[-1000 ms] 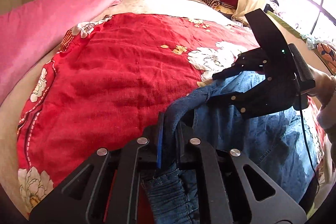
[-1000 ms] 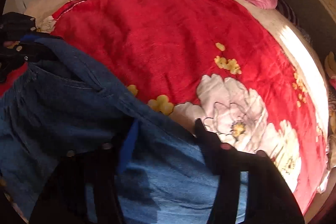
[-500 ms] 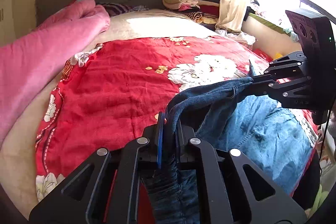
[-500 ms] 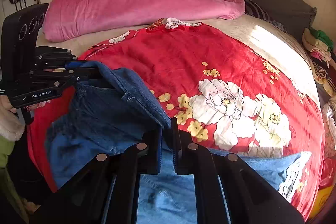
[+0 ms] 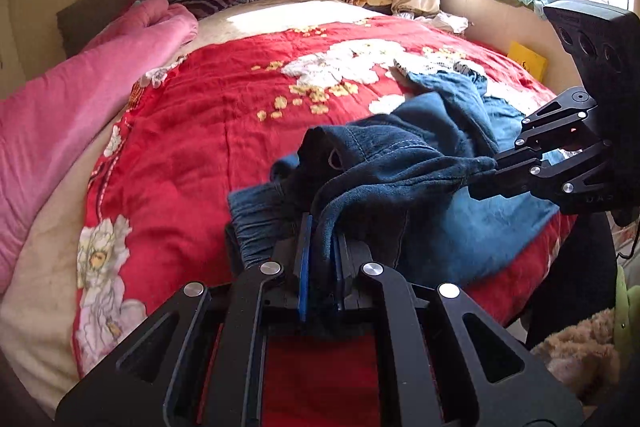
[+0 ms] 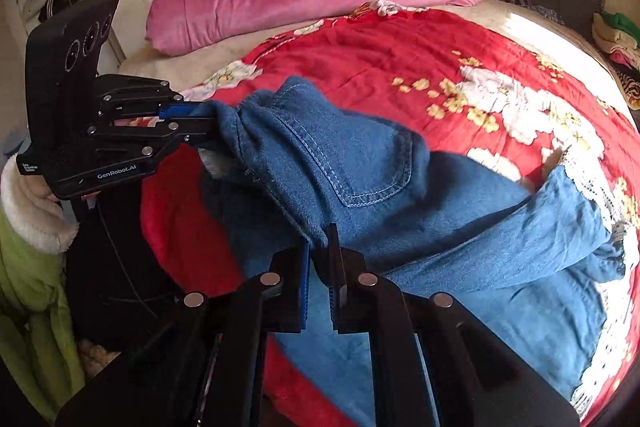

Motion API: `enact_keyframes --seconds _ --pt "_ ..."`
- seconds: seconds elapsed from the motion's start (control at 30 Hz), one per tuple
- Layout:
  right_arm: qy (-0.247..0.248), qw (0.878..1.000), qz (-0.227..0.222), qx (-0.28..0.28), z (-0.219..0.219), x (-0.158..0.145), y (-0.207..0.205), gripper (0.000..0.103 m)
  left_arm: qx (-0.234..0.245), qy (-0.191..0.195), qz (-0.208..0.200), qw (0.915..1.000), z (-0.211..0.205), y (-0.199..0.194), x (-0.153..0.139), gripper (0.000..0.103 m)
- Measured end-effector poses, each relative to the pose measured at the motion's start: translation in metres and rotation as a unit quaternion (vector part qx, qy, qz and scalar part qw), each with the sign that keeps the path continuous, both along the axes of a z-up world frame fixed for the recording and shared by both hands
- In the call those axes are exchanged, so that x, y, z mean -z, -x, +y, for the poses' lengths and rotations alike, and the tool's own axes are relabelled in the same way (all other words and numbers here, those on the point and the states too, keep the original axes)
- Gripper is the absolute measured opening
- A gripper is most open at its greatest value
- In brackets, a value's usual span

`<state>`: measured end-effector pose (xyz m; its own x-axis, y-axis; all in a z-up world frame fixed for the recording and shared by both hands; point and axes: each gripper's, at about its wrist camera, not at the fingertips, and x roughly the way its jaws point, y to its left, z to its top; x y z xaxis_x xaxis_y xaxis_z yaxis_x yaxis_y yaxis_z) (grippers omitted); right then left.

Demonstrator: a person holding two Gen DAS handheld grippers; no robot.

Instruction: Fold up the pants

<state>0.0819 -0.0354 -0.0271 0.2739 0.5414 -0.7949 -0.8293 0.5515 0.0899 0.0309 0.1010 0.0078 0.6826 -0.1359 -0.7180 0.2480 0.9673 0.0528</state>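
Left hand-held gripper (image 5: pixel 320 239) and right hand-held gripper (image 6: pixel 318 251) each pinching the jeans (image 6: pixel 360 155) waistband, lifted above the bed (image 5: pixel 192 131); next, laying flat for folding.

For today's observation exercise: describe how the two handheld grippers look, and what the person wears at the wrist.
Both the left gripper and right gripper are matte black, with slotted linkage arms, silver rivets and blue-lined jaws. Each carries a black block with three round lenses. White "GenRobot.AI" lettering marks the left one. A thin black cable hangs below. A lime-green sleeve has a white fleece cuff.
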Motion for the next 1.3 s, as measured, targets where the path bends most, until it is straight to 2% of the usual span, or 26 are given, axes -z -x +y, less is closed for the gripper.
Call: enact_keyframes --seconds 0.07,0.23,0.27,0.3,0.33,0.43,0.53,0.67,0.73,0.8,0.93,1.0,1.03,1.07,1.1,1.23,1.3 --pt "-0.001 1.000 0.011 -0.005 0.002 0.012 0.011 0.007 -0.018 -0.007 0.015 0.9997 0.003 0.005 0.009 0.005" --pt "0.010 1.000 0.020 -0.005 0.010 0.039 0.027 0.007 -0.041 0.008 0.031 0.9986 0.009 0.013 0.013 0.010" --pt "0.010 1.000 0.021 -0.004 0.011 0.042 0.030 0.007 -0.048 0.009 0.031 0.9983 0.011 0.015 0.011 0.021" --pt "0.011 1.000 0.022 -0.002 0.011 0.046 0.030 0.008 -0.056 0.007 0.029 0.9980 0.012 0.018 0.009 0.039" --pt "0.011 1.000 0.023 -0.001 0.010 0.048 0.028 0.008 -0.063 0.004 0.025 0.9977 0.013 0.022 0.007 0.046" --pt "-0.012 0.999 0.042 0.012 0.003 0.052 0.025 0.009 -0.071 0.009 0.025 0.9971 0.020 0.032 0.002 0.048" --pt "-0.016 0.999 0.038 0.012 0.002 0.052 0.029 0.010 -0.083 0.011 0.026 0.9962 0.021 0.041 -0.004 0.049" --pt "-0.023 0.999 0.043 0.022 -0.002 0.056 0.029 0.010 -0.089 0.001 0.002 0.9960 0.022 0.053 -0.020 0.053" --pt "-0.027 0.998 0.047 0.026 -0.003 0.056 0.029 0.011 -0.107 -0.008 0.003 0.9942 0.026 0.053 -0.025 0.053" --pt "-0.029 0.998 0.047 0.029 -0.002 0.056 0.028 0.011 -0.112 0.005 0.000 0.9937 0.027 0.052 -0.029 0.053" --pt "-0.038 0.998 0.049 0.033 -0.005 0.055 0.029 0.013 -0.068 0.088 0.008 0.9937 0.007 0.033 -0.034 0.051" --pt "-0.046 0.997 0.057 0.033 -0.009 0.052 0.029 0.016 -0.036 0.118 0.014 0.9923 -0.011 0.021 -0.031 0.038" --pt "-0.051 0.996 0.058 0.033 -0.012 0.048 0.030 0.019 -0.022 0.126 0.017 0.9916 -0.018 0.013 -0.026 0.033" --pt "-0.055 0.996 0.056 0.036 -0.015 0.045 0.030 0.019 -0.018 0.129 0.028 0.9911 -0.023 0.005 -0.019 0.023" --pt "-0.060 0.996 0.055 0.040 -0.021 0.041 0.031 0.020 -0.023 0.124 0.049 0.9908 -0.026 -0.003 -0.008 0.017" --pt "-0.074 0.994 0.035 0.069 -0.039 0.025 0.033 0.029 -0.058 0.096 0.105 0.9881 -0.019 -0.012 0.036 0.015" --pt "-0.083 0.993 0.021 0.080 -0.042 0.017 0.033 0.031 -0.070 0.109 0.125 0.9838 -0.009 -0.010 0.051 0.015"
